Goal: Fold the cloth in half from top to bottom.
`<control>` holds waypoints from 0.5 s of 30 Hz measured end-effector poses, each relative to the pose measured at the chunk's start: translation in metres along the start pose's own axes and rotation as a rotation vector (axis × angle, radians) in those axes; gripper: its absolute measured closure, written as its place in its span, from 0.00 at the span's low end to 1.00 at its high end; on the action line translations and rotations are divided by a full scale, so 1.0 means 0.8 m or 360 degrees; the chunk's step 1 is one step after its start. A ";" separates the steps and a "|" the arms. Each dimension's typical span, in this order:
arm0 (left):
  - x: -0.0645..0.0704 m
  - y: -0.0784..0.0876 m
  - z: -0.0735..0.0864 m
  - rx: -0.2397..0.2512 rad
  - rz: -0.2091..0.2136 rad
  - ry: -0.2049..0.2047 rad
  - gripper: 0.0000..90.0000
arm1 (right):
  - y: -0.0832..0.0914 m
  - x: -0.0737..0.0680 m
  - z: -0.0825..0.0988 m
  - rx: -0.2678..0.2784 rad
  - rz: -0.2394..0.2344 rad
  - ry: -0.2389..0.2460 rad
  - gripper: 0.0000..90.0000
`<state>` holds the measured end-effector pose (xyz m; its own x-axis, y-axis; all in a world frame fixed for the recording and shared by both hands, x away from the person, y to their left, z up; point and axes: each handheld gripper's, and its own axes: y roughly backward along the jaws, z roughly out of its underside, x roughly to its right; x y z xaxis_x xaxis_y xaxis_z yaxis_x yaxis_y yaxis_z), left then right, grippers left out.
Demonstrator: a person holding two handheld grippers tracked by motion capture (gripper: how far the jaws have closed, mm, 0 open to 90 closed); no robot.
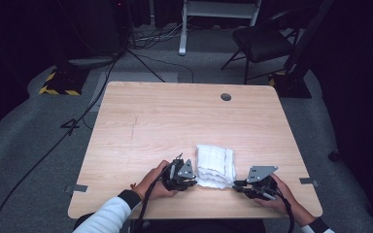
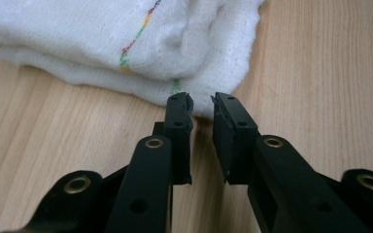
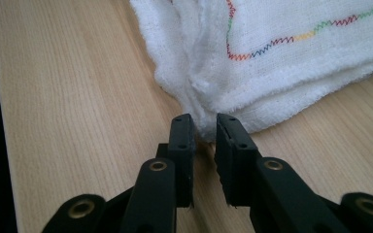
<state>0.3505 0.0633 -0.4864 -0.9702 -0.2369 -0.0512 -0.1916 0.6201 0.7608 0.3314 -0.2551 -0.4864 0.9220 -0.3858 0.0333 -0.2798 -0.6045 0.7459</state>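
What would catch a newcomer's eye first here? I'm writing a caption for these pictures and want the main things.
A folded white towel with a rainbow zigzag stitch lies on the near part of the wooden table. The left gripper and the right gripper sit at its two near corners, each held in a hand. In the gripper views, each pair of jaws stands slightly apart with nothing pinched, tips right at the towel's edge.

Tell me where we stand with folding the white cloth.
Done: the white cloth lies folded in layers on the table. In hand: the left gripper and right gripper each sit at a near corner, jaws slightly apart, gripping no cloth. Left: perhaps a final fold or tidying, but that is only a guess.
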 end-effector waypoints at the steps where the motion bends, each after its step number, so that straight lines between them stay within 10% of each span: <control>1: 0.000 0.002 0.001 0.0017 -0.0017 0.0009 0.82 | 0.001 0.000 0.000 0.0006 0.0013 -0.0002 0.81; 15: -0.034 0.012 -0.038 0.0211 -0.0274 0.0260 0.37 | 0.017 0.024 -0.024 0.0171 0.0272 -0.0121 0.48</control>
<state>0.3799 0.0531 -0.4584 -0.8868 -0.4582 -0.0594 -0.3799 0.6500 0.6582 0.3502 -0.2572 -0.4626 0.8368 -0.5384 0.0998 -0.4613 -0.5950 0.6582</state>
